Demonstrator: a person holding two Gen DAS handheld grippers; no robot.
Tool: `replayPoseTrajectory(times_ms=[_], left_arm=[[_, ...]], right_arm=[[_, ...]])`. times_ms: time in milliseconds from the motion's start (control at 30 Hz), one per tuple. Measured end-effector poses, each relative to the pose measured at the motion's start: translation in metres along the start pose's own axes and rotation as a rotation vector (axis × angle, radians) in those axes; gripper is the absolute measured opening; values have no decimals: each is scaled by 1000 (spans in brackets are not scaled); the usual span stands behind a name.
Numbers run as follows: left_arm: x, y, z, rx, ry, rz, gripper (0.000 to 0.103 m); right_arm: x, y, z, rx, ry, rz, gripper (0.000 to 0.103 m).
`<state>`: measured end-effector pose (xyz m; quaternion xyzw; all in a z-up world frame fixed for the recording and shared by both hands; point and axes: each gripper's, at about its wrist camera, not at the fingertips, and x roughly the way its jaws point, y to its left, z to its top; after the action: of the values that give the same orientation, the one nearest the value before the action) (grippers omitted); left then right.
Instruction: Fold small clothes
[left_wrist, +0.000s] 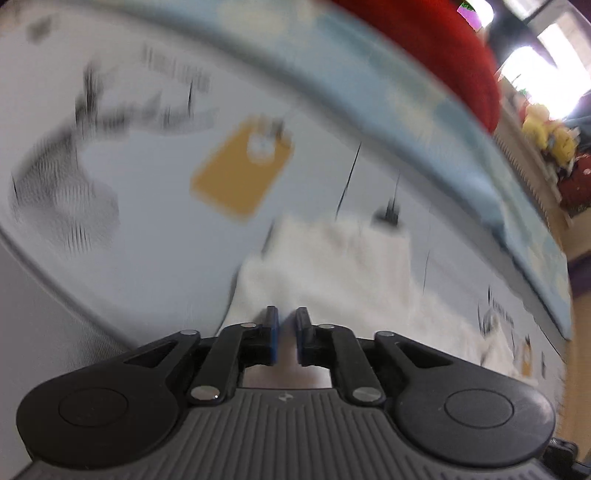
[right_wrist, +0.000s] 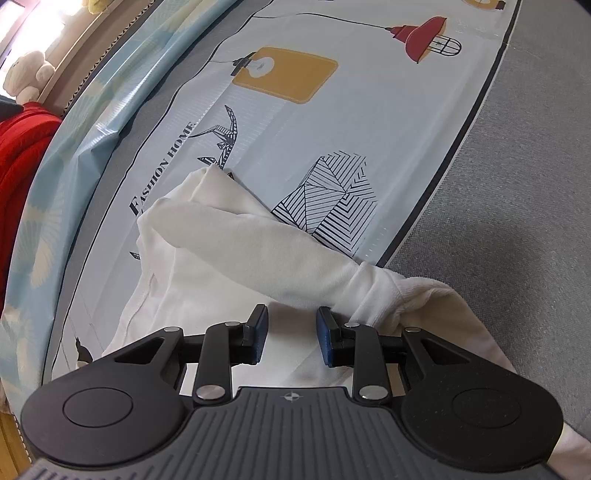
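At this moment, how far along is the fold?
Early. Done: one sleeve lies across the white garment on the mat. In hand: right gripper open above it, holding nothing; left gripper nearly closed, grip unclear through blur. Left: the body is rumpled, no neat fold yet.

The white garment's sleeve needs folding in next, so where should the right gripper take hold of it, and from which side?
Probably the ribbed cuff of the white garment. The sleeve lies as a raised roll across the body, and its cuff end bunches just beyond the open right gripper, slightly to its right. Come from the near side, jaws straddling the cuff, above the printed mat.
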<state>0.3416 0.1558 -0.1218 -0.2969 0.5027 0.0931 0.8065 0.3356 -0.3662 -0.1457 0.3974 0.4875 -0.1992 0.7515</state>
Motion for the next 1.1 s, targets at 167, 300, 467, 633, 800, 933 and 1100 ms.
replayPoseTrajectory(times_ms=[167,300,467,633,800,933,1100], left_arm=[[-9,11,1,-71,59,2,14],[-39,5,4,-56,35,-16,20],[-82,-3,9,-1,-15,-45,20],[-132,-11,-5,145,-87,-56,20],[-186,-8,-49,315,-151,11,20],[-230,1,-97,438,-166,-9,20],[-252,49,-170,432,-128,-22,25]], right_arm=[[-15,-8,7,47,-26,-21,29],[-44,-14,13,61,-119,-72,30],[-83,-28,23,96,-177,-66,30],[-132,-31,22,3,-256,-7,30],[-192,-37,-1,-216,-352,82,32],[-234,-60,-31,-337,-317,132,38],[-265,-121,-79,-424,-259,150,41]])
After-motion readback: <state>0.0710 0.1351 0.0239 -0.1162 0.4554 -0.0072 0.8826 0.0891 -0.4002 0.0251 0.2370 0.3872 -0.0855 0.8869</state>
